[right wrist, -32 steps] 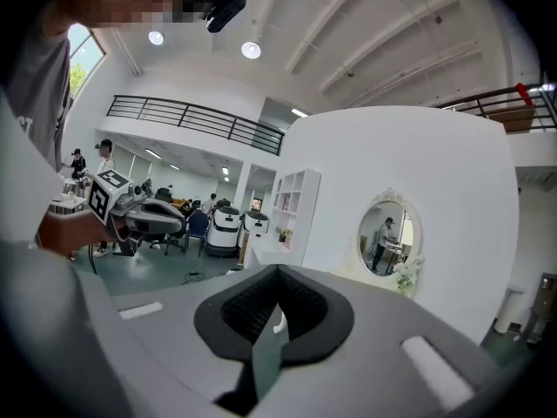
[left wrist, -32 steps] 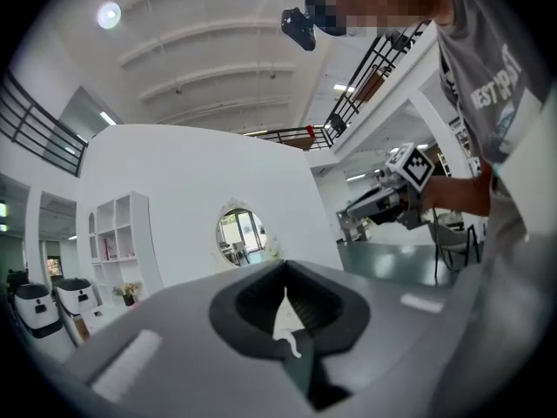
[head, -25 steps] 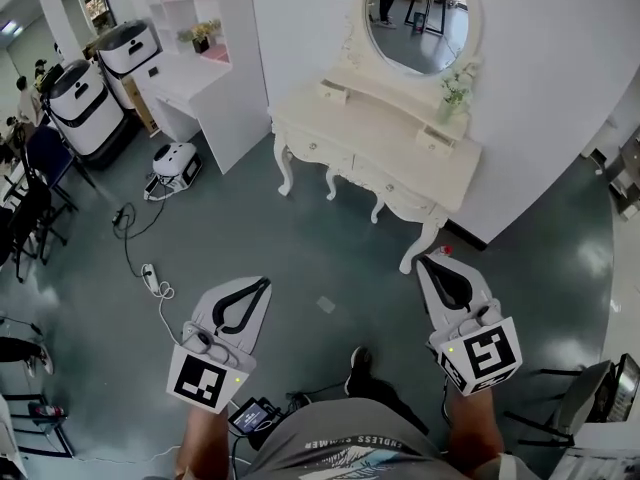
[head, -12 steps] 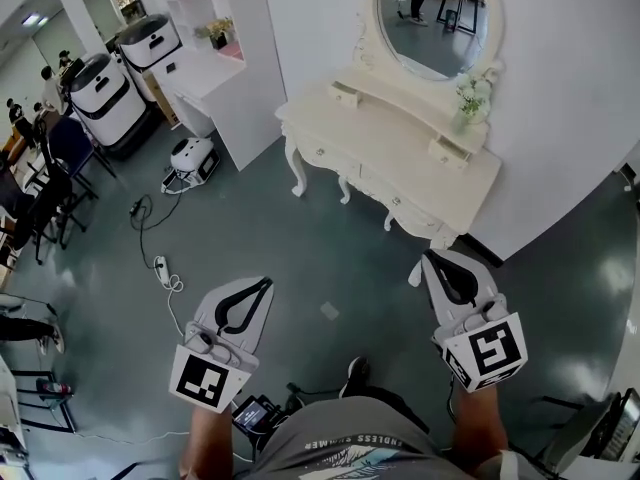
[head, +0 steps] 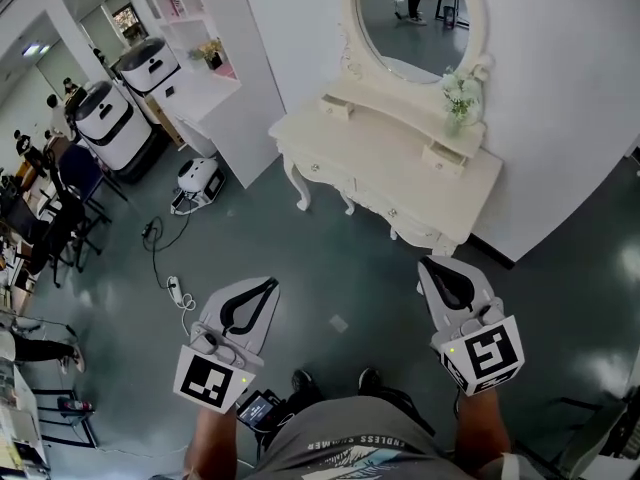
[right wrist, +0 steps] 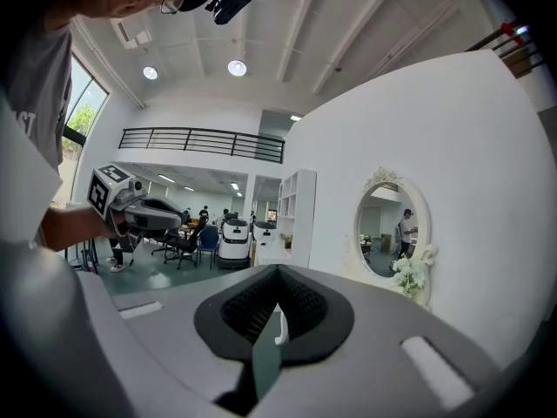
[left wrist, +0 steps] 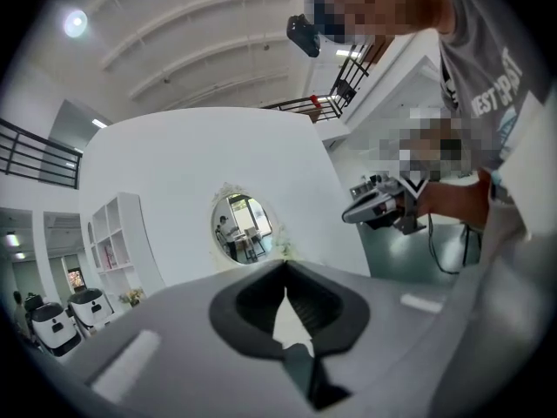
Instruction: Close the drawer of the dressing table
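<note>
Head view is bright and even, white light, with soft glare patches on the dark floor (head: 330,248) at lower right and the left edge, only a faint shadow under the dressing table (head: 400,168), and straight walls bowing toward the corners. Left gripper view: hard fisheye, black vignette in the corners, one ceiling lamp (left wrist: 75,23) flaring upper left, my left gripper (left wrist: 285,268) soft and grey along the bottom. Right gripper view: same warp, two ceiling lights (right wrist: 237,68) and a window (right wrist: 83,103) blown out upper left, my right gripper (right wrist: 277,273) slightly blurred up close.

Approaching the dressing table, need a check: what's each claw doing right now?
Left claw: closed, holding nothing.
Right claw: closed, holding nothing.
</note>
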A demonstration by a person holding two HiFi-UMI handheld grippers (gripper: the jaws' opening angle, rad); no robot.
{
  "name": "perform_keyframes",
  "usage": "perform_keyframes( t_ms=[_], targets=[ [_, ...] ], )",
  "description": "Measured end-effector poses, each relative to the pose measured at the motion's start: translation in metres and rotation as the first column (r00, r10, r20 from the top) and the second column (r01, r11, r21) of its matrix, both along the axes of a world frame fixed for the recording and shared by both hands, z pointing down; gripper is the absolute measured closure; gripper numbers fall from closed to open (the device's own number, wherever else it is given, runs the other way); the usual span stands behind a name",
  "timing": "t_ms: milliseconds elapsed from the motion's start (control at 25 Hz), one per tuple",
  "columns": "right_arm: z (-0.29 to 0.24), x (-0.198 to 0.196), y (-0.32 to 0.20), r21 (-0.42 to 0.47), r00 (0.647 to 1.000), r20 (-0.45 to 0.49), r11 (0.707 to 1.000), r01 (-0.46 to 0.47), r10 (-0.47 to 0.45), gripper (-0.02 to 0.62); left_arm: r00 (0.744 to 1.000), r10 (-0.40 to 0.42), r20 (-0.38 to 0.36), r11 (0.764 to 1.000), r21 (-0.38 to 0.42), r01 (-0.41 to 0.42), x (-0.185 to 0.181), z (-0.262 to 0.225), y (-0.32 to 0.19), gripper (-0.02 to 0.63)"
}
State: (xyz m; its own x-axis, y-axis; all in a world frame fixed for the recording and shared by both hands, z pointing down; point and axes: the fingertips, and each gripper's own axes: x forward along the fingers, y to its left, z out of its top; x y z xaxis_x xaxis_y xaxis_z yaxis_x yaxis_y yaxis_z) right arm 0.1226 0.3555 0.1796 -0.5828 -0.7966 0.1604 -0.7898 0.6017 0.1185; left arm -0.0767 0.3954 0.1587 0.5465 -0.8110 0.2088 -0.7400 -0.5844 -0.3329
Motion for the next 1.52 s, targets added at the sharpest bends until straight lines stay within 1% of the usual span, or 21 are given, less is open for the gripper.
perform_keyframes(
  t_ms=[120, 280, 440, 600, 840, 1200, 1360, 1520],
  targets=[
    [0.003, 0.011, -0.007, -0.008, 1.0, 0.003, 1.0, -0.023, 0.023, 0.597, 1.0, 0.03, 0.003, 1.0, 0.0, -0.03, 0.013, 0.001, -0.015, 0.603],
    [0.011, 0.023, -0.022, -0.019, 0.998, -0.006, 0.998, -0.065, 0.065, 0.597, 0.997, 0.077, -0.01, 0.997, -0.007, -0.077, 0.026, 0.008, -0.042, 0.603],
    [0.01, 0.027, -0.04, -0.026, 0.993, -0.026, 0.993, -0.117, 0.116, 0.597, 0.991, 0.128, -0.031, 0.992, -0.014, -0.129, 0.029, 0.011, -0.077, 0.603],
    [0.009, 0.027, -0.061, -0.029, 0.982, -0.048, 0.982, -0.185, 0.183, 0.597, 0.979, 0.197, -0.058, 0.98, -0.004, -0.197, 0.03, 0.014, -0.118, 0.603],
    [0.006, 0.007, -0.1, -0.045, 0.963, -0.082, 0.965, -0.26, 0.256, 0.597, 0.954, 0.285, -0.089, 0.958, 0.002, -0.286, 0.018, 0.011, -0.18, 0.603],
    [0.009, -0.023, -0.166, -0.057, 0.933, -0.106, 0.934, -0.352, 0.344, 0.597, 0.923, 0.368, -0.112, 0.929, -0.002, -0.37, -0.01, 0.019, -0.269, 0.603],
    [0.007, -0.036, -0.191, -0.057, 0.922, -0.115, 0.924, -0.378, 0.37, 0.597, 0.908, 0.4, -0.126, 0.915, 0.001, -0.403, -0.018, 0.017, -0.299, 0.603],
    [0.004, -0.049, -0.213, -0.052, 0.911, -0.131, 0.915, -0.4, 0.391, 0.597, 0.897, 0.414, -0.153, 0.908, 0.003, -0.419, -0.031, 0.018, -0.324, 0.603]
  ],
)
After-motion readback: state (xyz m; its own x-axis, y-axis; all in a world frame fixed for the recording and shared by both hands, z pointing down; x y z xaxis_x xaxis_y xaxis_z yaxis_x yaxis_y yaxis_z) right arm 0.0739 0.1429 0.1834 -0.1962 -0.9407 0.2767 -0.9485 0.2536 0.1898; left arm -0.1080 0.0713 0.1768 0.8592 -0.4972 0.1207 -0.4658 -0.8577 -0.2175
